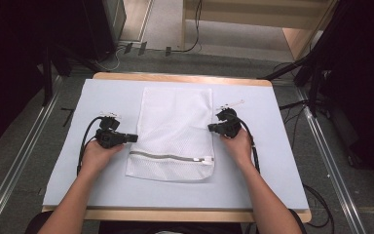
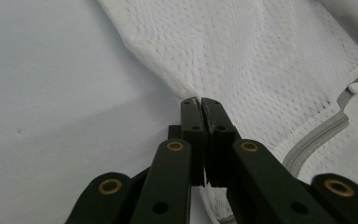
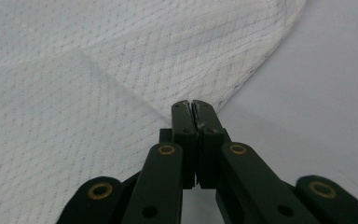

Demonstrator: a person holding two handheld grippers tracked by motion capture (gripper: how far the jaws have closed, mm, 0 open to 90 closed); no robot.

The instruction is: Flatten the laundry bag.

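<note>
A white mesh laundry bag point(image 1: 174, 131) with a grey zipper point(image 1: 170, 157) lies flat in the middle of the pale blue table top point(image 1: 272, 161), its zippered end toward the near edge and its plain end reaching up toward the far edge. The left gripper point(image 1: 132, 138) meets the bag at its left side edge, just above the zipper. In the left gripper view its black jaws are pressed together, with a pinch of the white mesh point(image 2: 242, 60) gathered at their tips and the grey zipper point(image 2: 317, 135) curving off to the right. The right gripper point(image 1: 210, 127) comes in from the opposite side at the bag's right edge, a little farther from the near edge than the left one. In the right gripper view its jaws are closed too, gripping the hem of the mesh point(image 3: 121, 93), which rises in a soft fold just beyond them. A small white tag-like piece point(image 1: 231, 104) lies on the table just beyond the right gripper, near the bag's far right part. Black cables point(image 1: 84, 141) loop from both grippers across the table surface. Nothing lies on the bag itself. Beyond the table's far edge, cords point(image 1: 126, 53) run along the grey floor.
</note>
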